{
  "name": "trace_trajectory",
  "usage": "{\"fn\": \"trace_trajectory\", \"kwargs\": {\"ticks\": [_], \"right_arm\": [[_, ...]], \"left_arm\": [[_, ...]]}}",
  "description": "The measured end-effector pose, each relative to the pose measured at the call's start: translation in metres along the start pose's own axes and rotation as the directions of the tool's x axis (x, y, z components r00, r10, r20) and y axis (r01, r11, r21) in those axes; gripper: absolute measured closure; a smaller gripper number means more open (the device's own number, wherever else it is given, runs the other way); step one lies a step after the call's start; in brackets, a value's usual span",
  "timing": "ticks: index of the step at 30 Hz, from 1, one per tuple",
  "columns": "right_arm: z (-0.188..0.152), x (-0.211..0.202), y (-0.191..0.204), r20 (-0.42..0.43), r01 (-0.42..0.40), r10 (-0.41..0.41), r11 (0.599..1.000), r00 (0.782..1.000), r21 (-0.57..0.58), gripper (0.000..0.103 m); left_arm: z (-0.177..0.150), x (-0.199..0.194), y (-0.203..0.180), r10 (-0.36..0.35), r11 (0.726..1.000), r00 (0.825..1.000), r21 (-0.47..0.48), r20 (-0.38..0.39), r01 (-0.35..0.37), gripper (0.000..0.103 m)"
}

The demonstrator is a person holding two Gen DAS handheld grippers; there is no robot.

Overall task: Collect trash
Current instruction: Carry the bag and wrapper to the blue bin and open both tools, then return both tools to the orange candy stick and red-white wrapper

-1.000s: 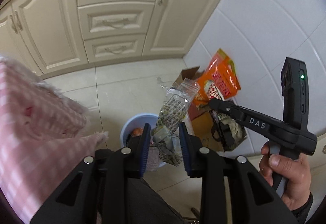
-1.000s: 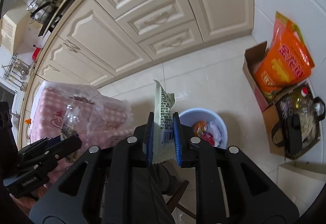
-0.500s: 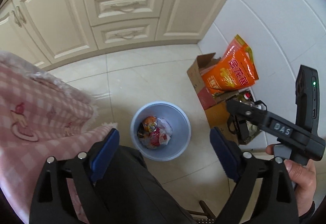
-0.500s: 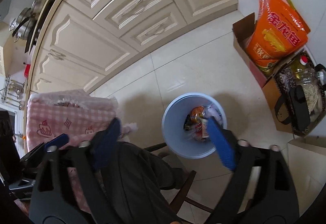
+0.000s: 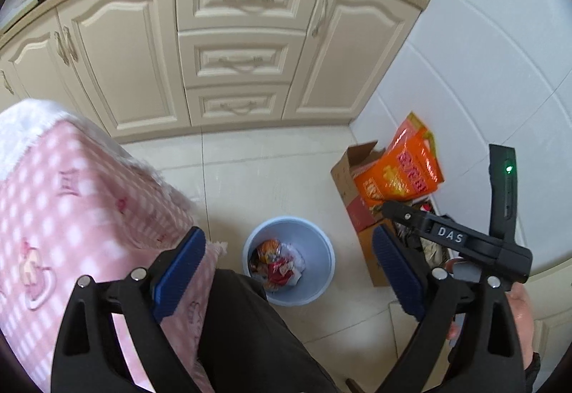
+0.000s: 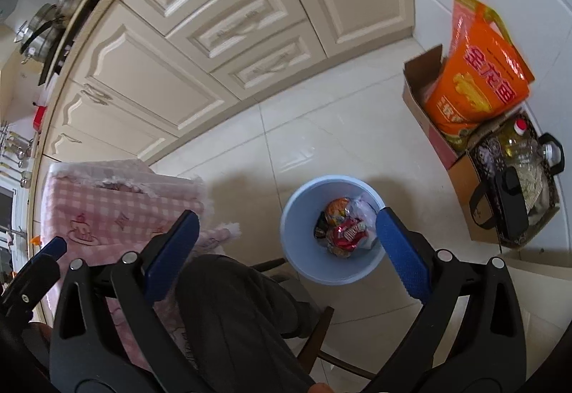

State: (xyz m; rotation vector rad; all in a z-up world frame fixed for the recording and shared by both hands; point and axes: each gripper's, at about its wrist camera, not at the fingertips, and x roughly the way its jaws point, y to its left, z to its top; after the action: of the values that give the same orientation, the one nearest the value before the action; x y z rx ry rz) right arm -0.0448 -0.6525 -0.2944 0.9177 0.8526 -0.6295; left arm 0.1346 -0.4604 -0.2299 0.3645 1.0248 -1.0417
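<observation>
On the left, a table under a pink checked cloth (image 5: 71, 200) fills the edge of the left wrist view, beside the person's dark trouser leg (image 5: 250, 332). The left gripper (image 5: 287, 271) hangs above the floor with its blue-padded jaws spread wide and nothing between them. Below and between those jaws stands the light blue trash bin (image 5: 321, 289) on the pale tiled floor (image 5: 271, 185), with crumpled wrappers (image 5: 277, 268) lying inside it. The right gripper (image 6: 286, 250) is likewise spread wide and empty; in its own view the bin (image 6: 296, 250) sits between the pads, nearer the right one, which overlaps the rim. Further right, well apart from the bin, an open cardboard box (image 5: 345, 175) holds an orange bag (image 5: 400, 171) against the white wall.
</observation>
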Motion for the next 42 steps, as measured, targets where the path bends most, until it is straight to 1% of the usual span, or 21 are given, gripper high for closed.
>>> {"fn": "trace_trajectory", "kwargs": {"ticks": [6,9,12,16,20,24,27,30,31,32,33,35,36,38,39,41,42], "right_arm": [[0.011,-0.025,0.039,0.054,-0.026,0.030,0.997,0.998,-0.069,0.006],[0.015,-0.037,0.064,0.077,-0.046,0.056,0.992,0.995,-0.117,0.006],[0.016,-0.048,0.092,0.094,-0.071,0.087,0.983,0.992,-0.168,0.006],[0.015,-0.059,0.134,0.104,-0.113,0.141,0.964,0.985,-0.239,0.006],[0.008,-0.069,0.184,0.099,-0.160,0.203,0.928,0.974,-0.335,0.006],[-0.005,-0.076,0.231,0.082,-0.201,0.258,0.884,0.963,-0.422,0.006],[-0.017,-0.080,0.269,0.065,-0.233,0.302,0.840,0.951,-0.491,0.006],[-0.029,-0.085,0.300,0.045,-0.264,0.341,0.798,0.939,-0.542,0.006],[-0.035,-0.087,0.312,0.039,-0.273,0.355,0.780,0.934,-0.563,0.006],[-0.040,-0.089,0.325,0.033,-0.282,0.368,0.762,0.929,-0.583,0.006],[-0.045,-0.091,0.334,0.026,-0.289,0.379,0.747,0.925,-0.598,0.006],[-0.056,-0.094,0.356,0.009,-0.310,0.407,0.709,0.913,-0.633,0.006],[-0.061,-0.097,0.363,0.006,-0.314,0.416,0.695,0.909,-0.647,0.006],[-0.074,-0.101,0.384,-0.004,-0.321,0.436,0.655,0.900,-0.684,0.006],[-0.080,-0.103,0.392,-0.009,-0.325,0.445,0.639,0.896,-0.697,0.006],[-0.091,-0.107,0.408,-0.014,-0.328,0.462,0.609,0.887,-0.722,0.006],[-0.097,-0.109,0.418,-0.016,-0.332,0.475,0.590,0.880,-0.736,0.006]], "left_arm": [[0.004,-0.046,0.016,0.015,1.000,0.995,-0.026,0.101,-0.013,0.011],[0.007,-0.071,0.031,0.024,0.998,0.988,-0.059,0.152,-0.016,0.010],[0.006,-0.093,0.048,0.051,0.995,0.979,-0.095,0.196,-0.033,0.010],[0.001,-0.123,0.075,0.104,0.985,0.963,-0.159,0.250,-0.065,0.010],[-0.008,-0.156,0.100,0.160,0.972,0.937,-0.215,0.309,-0.095,0.010],[-0.020,-0.189,0.126,0.221,0.955,0.905,-0.270,0.363,-0.125,0.010],[-0.031,-0.212,0.145,0.275,0.938,0.880,-0.307,0.388,-0.158,0.010],[-0.044,-0.238,0.165,0.330,0.918,0.849,-0.351,0.413,-0.187,0.010],[-0.047,-0.243,0.169,0.343,0.913,0.841,-0.359,0.419,-0.194,0.010],[-0.051,-0.251,0.174,0.363,0.905,0.828,-0.371,0.427,-0.206,0.010],[-0.054,-0.257,0.178,0.378,0.900,0.820,-0.380,0.430,-0.216,0.010],[-0.062,-0.273,0.189,0.421,0.882,0.793,-0.405,0.440,-0.243,0.010],[-0.065,-0.278,0.191,0.432,0.877,0.785,-0.412,0.445,-0.249,0.010],[-0.074,-0.295,0.202,0.470,0.858,0.756,-0.435,0.456,-0.271,0.010],[-0.077,-0.300,0.205,0.481,0.853,0.748,-0.442,0.457,-0.278,0.010],[-0.085,-0.314,0.213,0.517,0.833,0.719,-0.464,0.464,-0.300,0.010],[-0.088,-0.319,0.215,0.529,0.827,0.709,-0.471,0.466,-0.308,0.010]]}}
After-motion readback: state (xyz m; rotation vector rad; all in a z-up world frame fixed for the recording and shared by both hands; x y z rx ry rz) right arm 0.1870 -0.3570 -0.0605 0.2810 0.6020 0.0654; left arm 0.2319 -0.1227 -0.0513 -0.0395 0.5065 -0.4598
